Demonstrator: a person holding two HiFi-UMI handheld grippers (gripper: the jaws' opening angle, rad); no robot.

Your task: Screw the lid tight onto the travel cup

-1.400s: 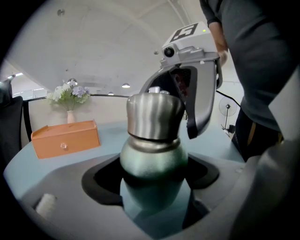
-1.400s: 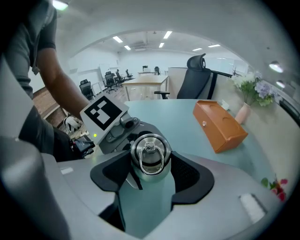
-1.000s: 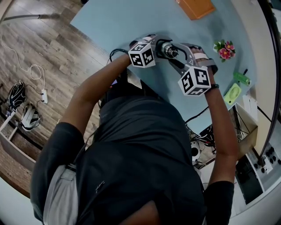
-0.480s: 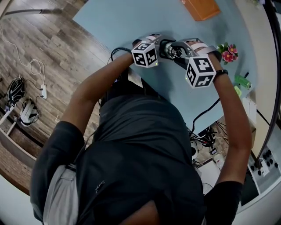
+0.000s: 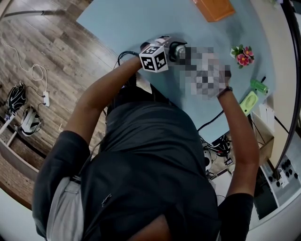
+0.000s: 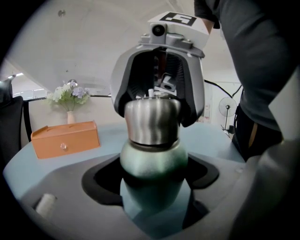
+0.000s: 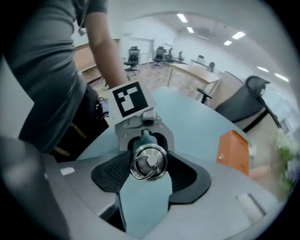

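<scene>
The travel cup (image 6: 152, 161) has a green body and a steel lid (image 6: 152, 119) with a wire ring (image 7: 143, 165) on top. It stands upright on the light blue table (image 5: 122, 23). My left gripper (image 6: 152, 177) is shut on the green body from the side, with a black pad against each flank. My right gripper (image 7: 149, 165) comes down from above, its pads pressed on either side of the lid. In the head view the cup (image 5: 178, 51) shows beside the left marker cube (image 5: 154, 59). A mosaic patch hides the right gripper there.
An orange box (image 5: 214, 8) lies at the table's far side. A small vase of flowers (image 5: 241, 54) stands to the right, with a green object (image 5: 258, 85) and a lime-green one (image 5: 249, 101) near the right edge. The table's near edge runs just under my arms.
The right gripper's marker cube swung round over the cup's top, from lower right to right of it, and is now under the mosaic patch. The left gripper and the cup kept still.
</scene>
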